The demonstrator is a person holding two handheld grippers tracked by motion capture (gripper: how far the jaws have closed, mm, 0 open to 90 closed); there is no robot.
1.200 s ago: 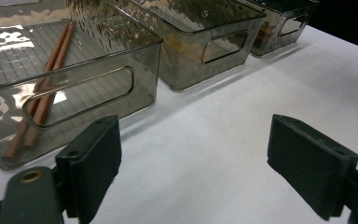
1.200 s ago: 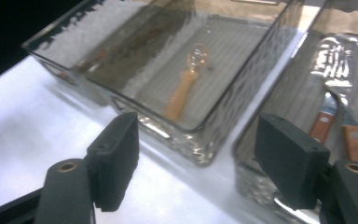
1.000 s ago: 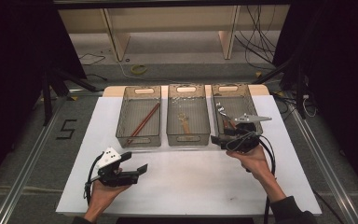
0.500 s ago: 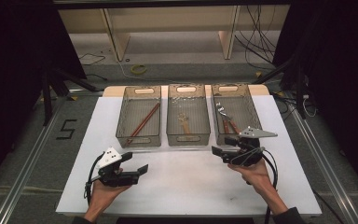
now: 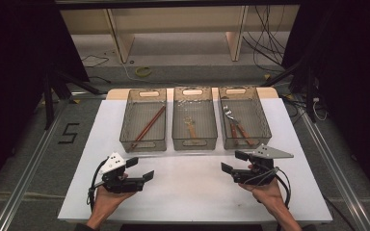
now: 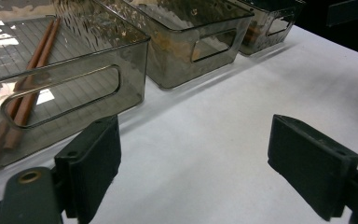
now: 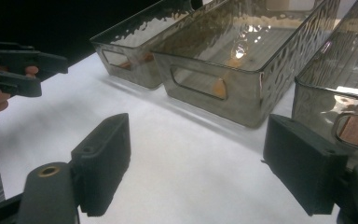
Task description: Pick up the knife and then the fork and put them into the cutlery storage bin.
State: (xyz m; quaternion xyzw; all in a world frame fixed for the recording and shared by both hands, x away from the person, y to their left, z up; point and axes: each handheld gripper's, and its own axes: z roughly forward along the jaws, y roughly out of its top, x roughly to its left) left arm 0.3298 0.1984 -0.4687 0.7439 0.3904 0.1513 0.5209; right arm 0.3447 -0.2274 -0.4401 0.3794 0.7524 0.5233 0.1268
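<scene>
Both tools are empty at this moment. The left hand-held gripper [image 5: 142, 169] hangs over the white worktop [image 5: 192, 192] near its front edge, jaws wide apart with nothing between them. The right hand-held gripper [image 5: 234, 162] is also over the worktop, just in front of the right bin [image 5: 265, 126], and its jaws stand apart too, holding nothing.

Three smoky transparent bins stand in a row at the far part of the worktop. The left bin [image 5: 125, 130] has a pair of brown chopsticks [image 5: 148, 127] lying diagonally. The middle bin [image 5: 194, 143] has a small light-brown utensil [image 5: 190, 127], too blurred to name exactly. In the right bin lie a metal fork [image 5: 228, 114] and pieces with reddish-brown handles [image 5: 239, 131].

My judgement: the cutlery looks already sorted by kind into the bins, and no loose piece lies on the worktop, so this is a pause between steps or the end of the sorting. If more work comes, the next move calls for lifting a gripper above a bin rim, lowering it inside, and closing the jaws across a thin handle without pushing the light bin.

About writing: I can read only a dark number "5" [image 5: 68, 133] marked on the floor left of the worktop. No brand or label on the bins is readable
</scene>
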